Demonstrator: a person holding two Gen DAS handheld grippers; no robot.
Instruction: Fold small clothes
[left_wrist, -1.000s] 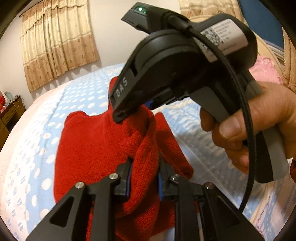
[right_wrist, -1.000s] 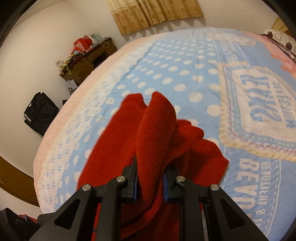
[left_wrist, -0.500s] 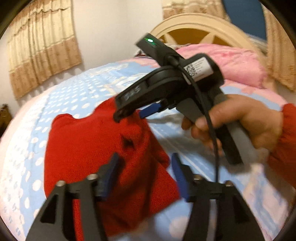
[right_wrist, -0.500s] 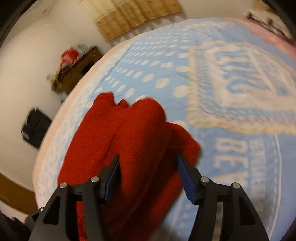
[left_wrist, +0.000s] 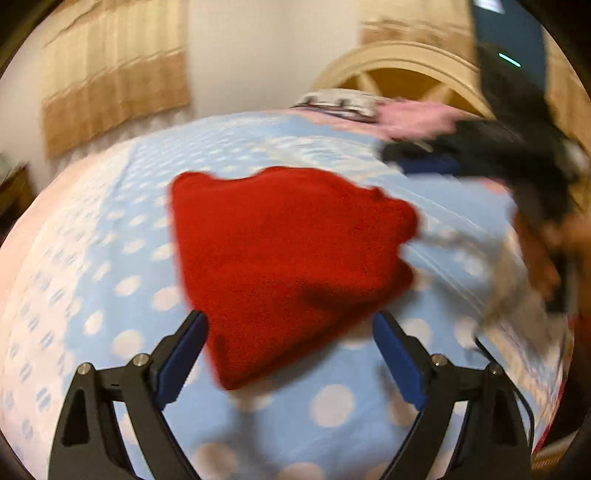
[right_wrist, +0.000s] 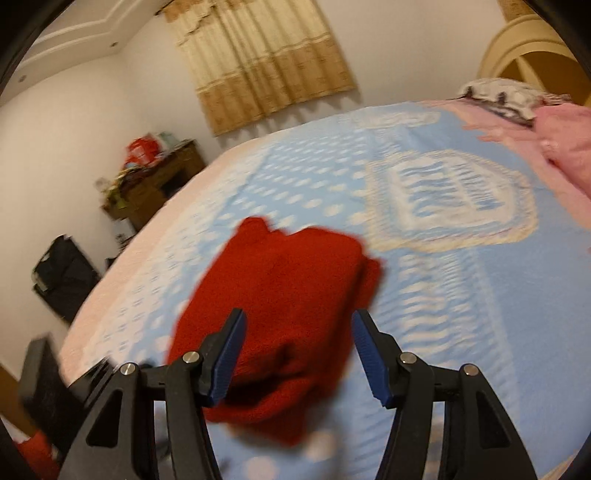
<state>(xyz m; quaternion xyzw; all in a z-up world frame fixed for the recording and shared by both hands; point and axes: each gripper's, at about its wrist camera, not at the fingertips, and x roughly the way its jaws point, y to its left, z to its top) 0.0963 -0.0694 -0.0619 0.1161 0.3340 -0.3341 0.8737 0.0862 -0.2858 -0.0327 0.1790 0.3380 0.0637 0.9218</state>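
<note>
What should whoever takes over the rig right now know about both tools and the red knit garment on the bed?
Left tool: jaws opening, nothing gripped; the red knit garment lies just ahead of them.
Right tool: open, pads off the cloth.
Garment: folded into a compact bundle, resting on the blue polka-dot bedspread.
Done: this fold laid down and let go.
Left: probably check the uneven right edge, tidy or fold again if needed.

Red knit garment (left_wrist: 288, 251) on lt-blue bedspread (left_wrist: 110, 295) (white dots).

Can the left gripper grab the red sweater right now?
Probably yes. The left gripper, its jaws opening, points straight at the red sweater lying flat on the bedspread, with nothing in between.
</note>
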